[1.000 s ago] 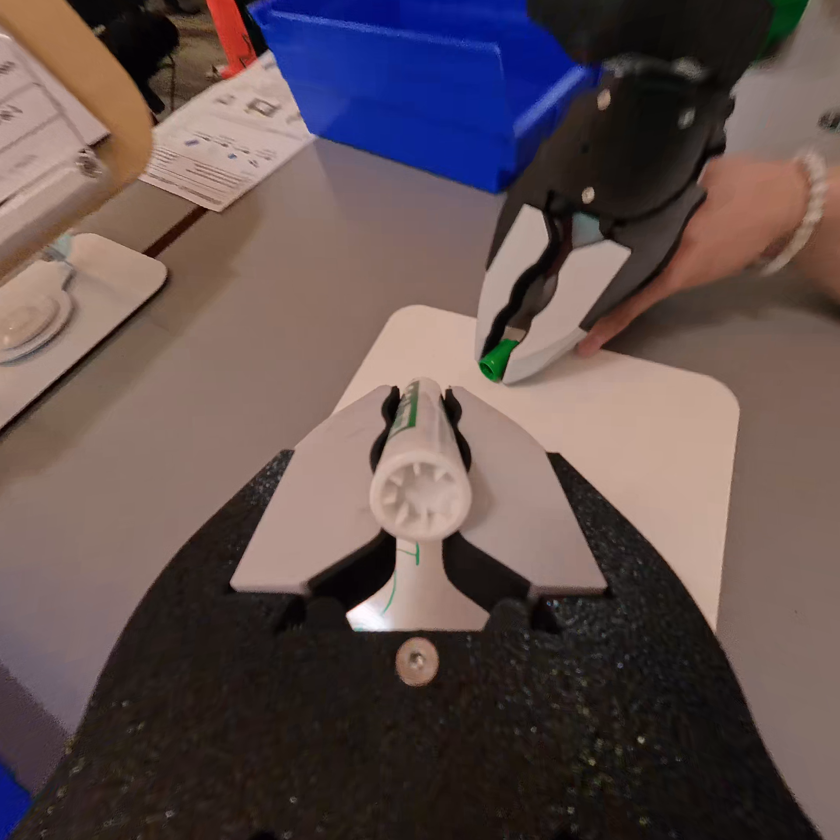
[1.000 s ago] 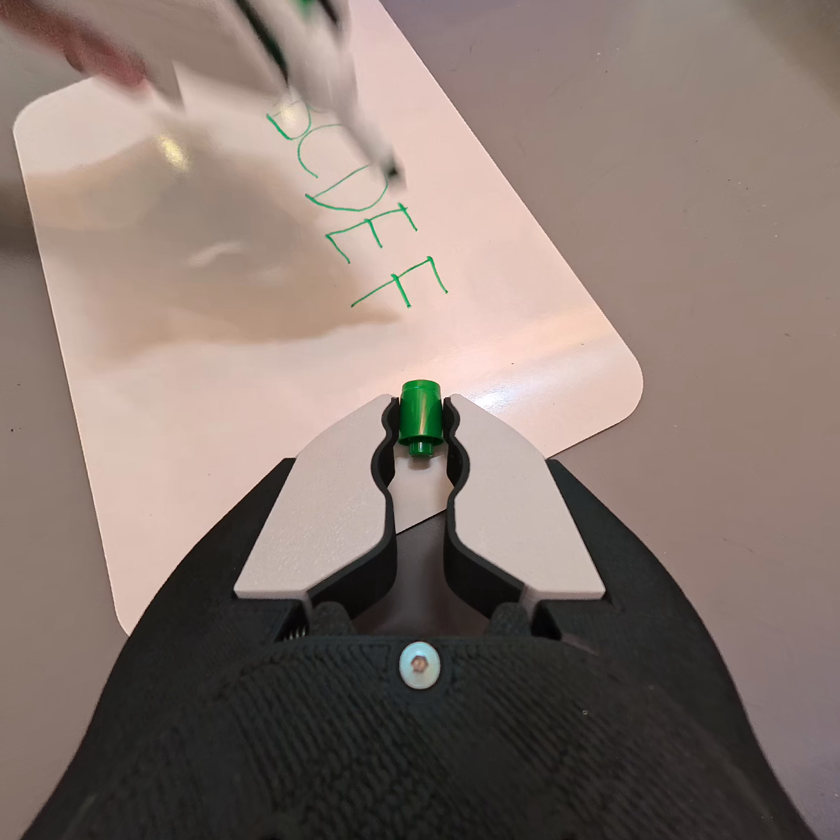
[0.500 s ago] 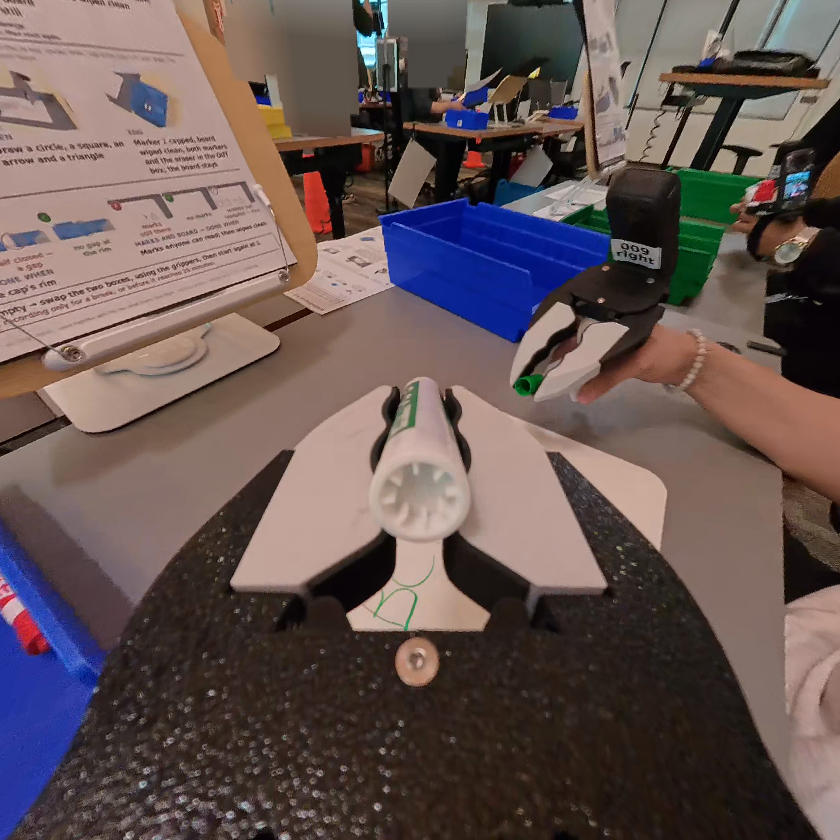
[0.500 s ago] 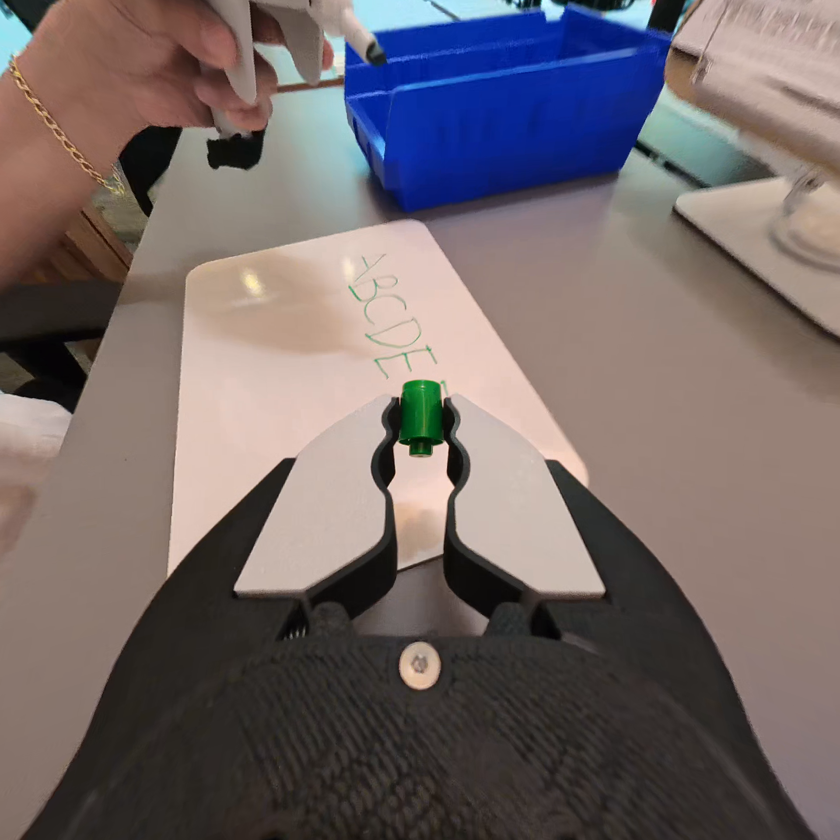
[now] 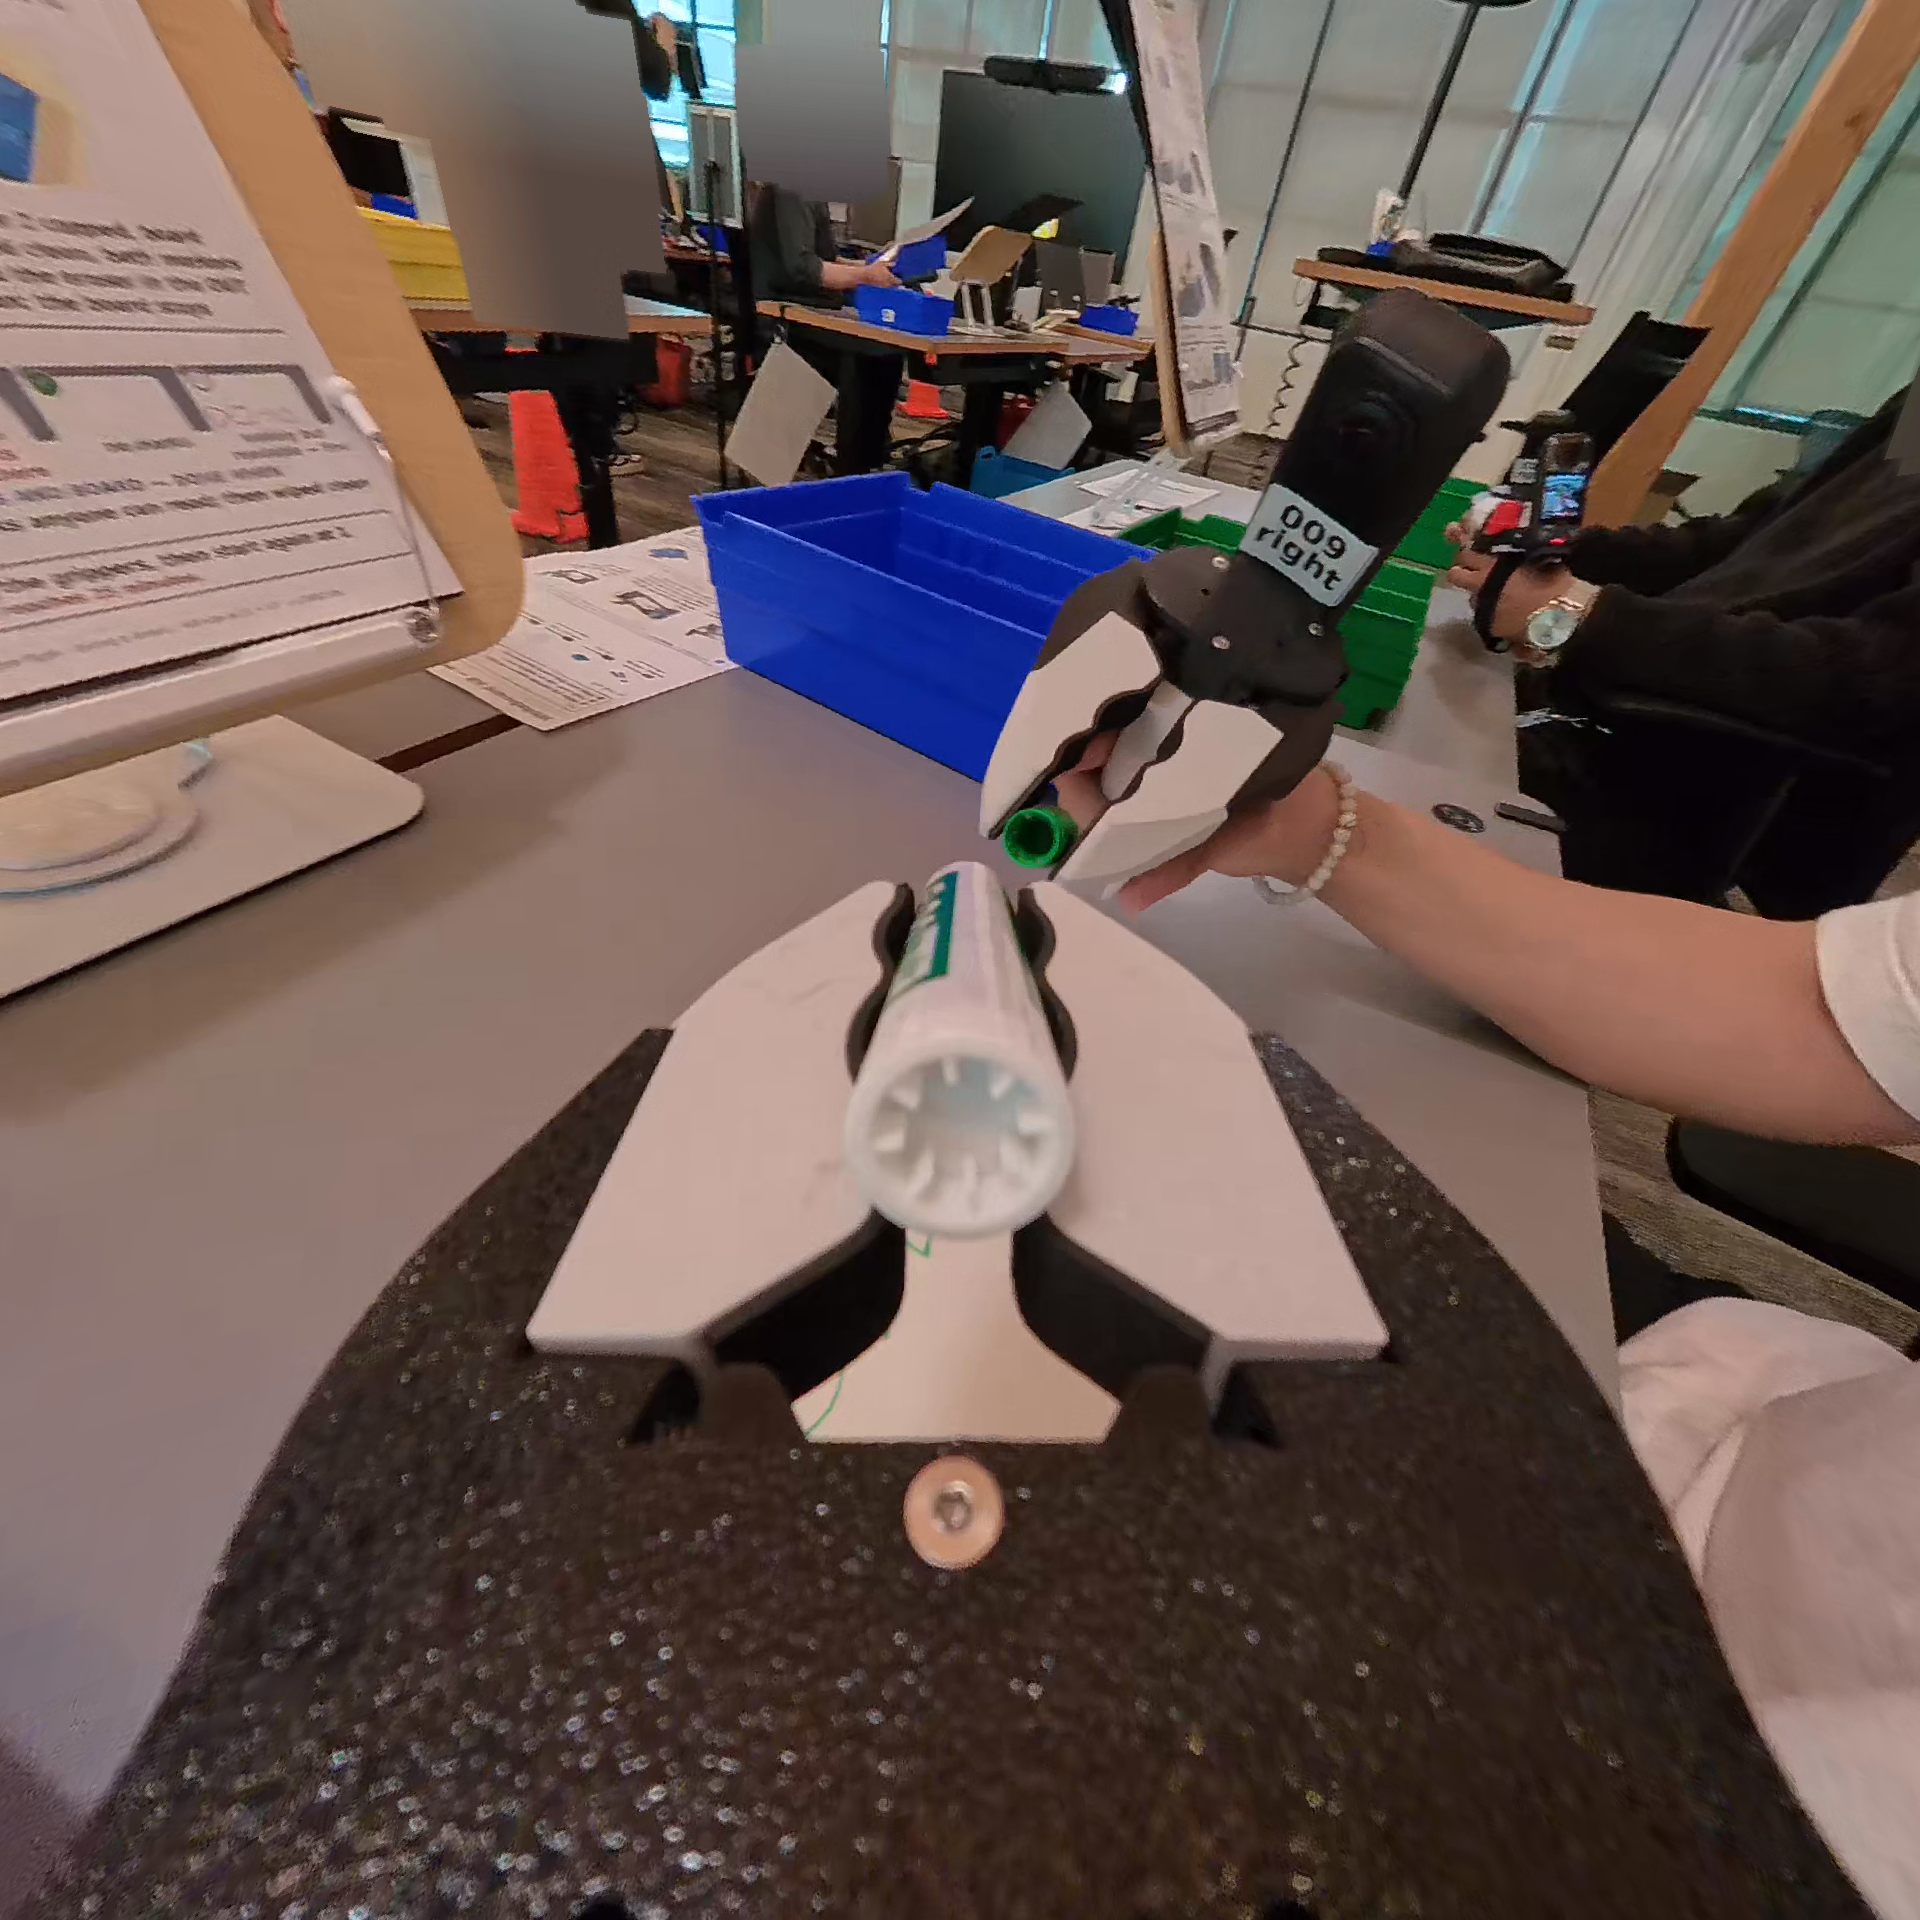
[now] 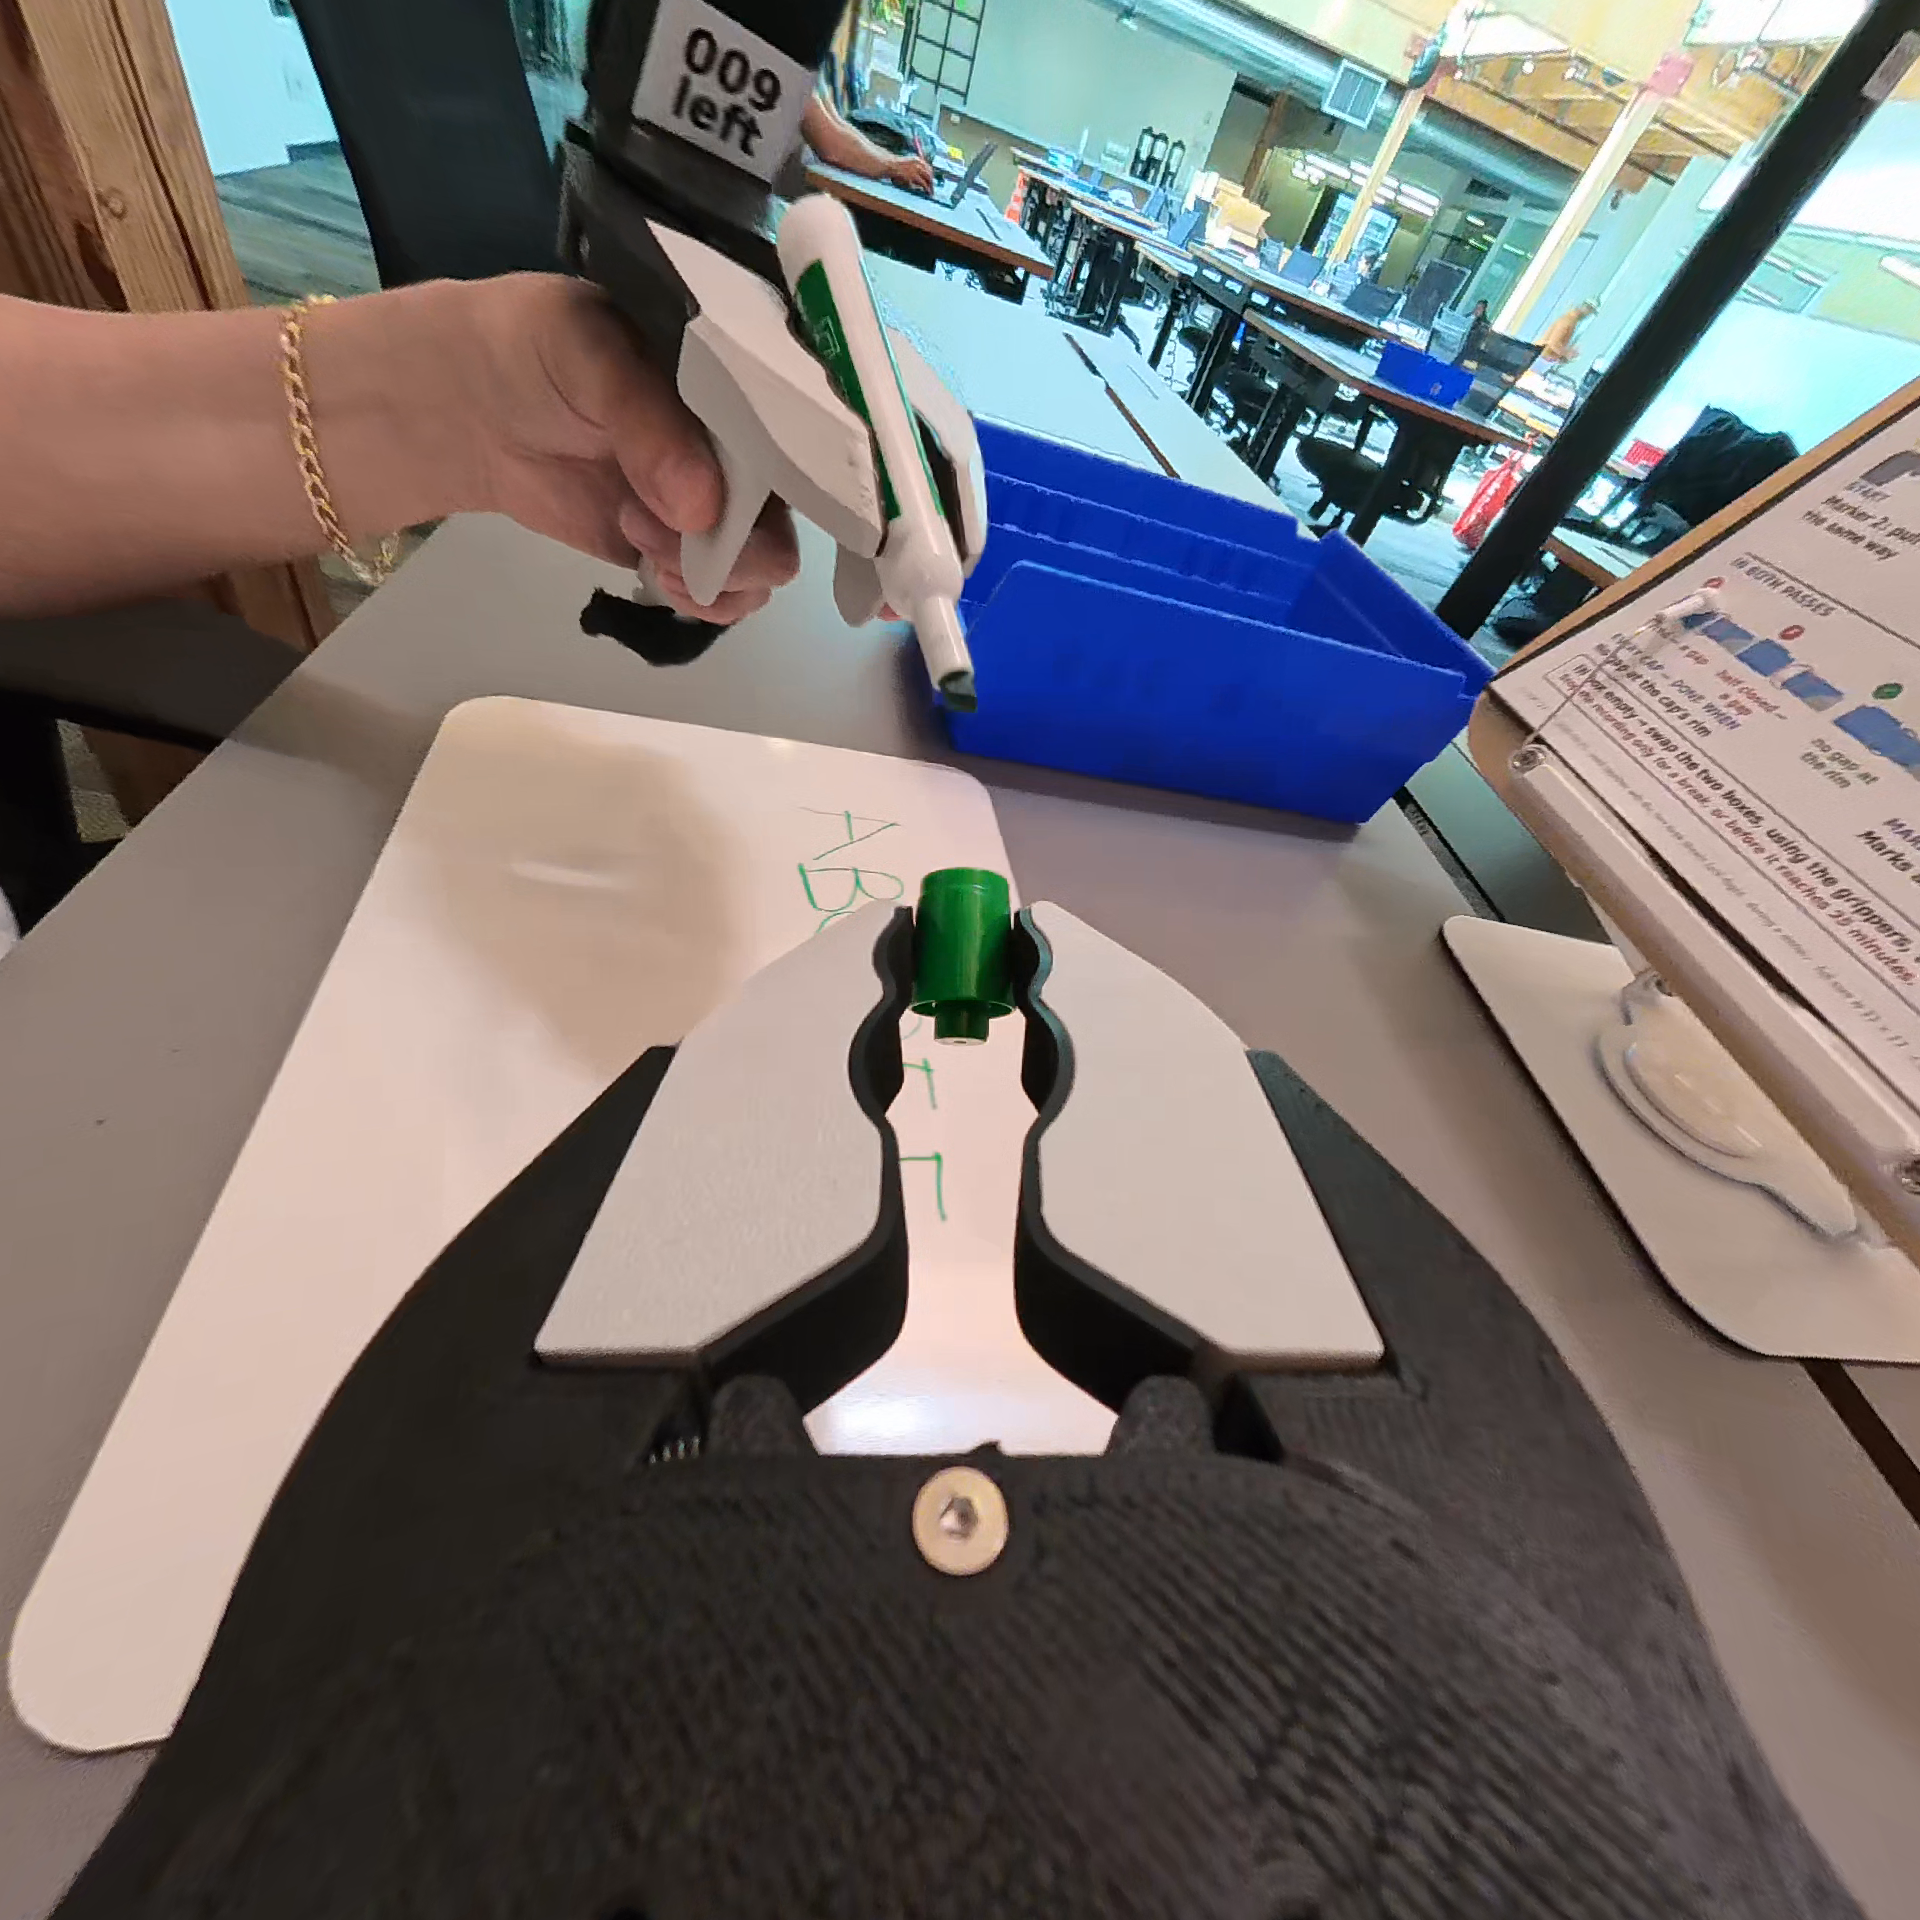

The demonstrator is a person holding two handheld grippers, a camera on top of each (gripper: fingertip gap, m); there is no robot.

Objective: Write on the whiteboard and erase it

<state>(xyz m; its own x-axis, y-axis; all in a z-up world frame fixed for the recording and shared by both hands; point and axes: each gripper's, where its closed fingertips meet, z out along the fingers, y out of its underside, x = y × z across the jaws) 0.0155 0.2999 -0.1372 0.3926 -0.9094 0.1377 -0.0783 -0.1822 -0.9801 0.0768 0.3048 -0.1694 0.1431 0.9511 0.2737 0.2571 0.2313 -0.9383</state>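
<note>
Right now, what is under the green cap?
The whiteboard, bearing green writing. The right tool, shut on the cap, covers the middle letters. The cap hangs above the board, not touching.

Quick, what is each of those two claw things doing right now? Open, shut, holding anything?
Left gripper: shut on the white marker, uncapped, raised off the whiteboard.
Right gripper: shut on the green cap.

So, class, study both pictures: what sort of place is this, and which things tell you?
Probably a shared open-plan workshop or lab. Rows of long work desks run far back, a blue plastic bin sits on the grey tabletop, and a printed instruction sheet on a wooden stand stands beside it.
</note>
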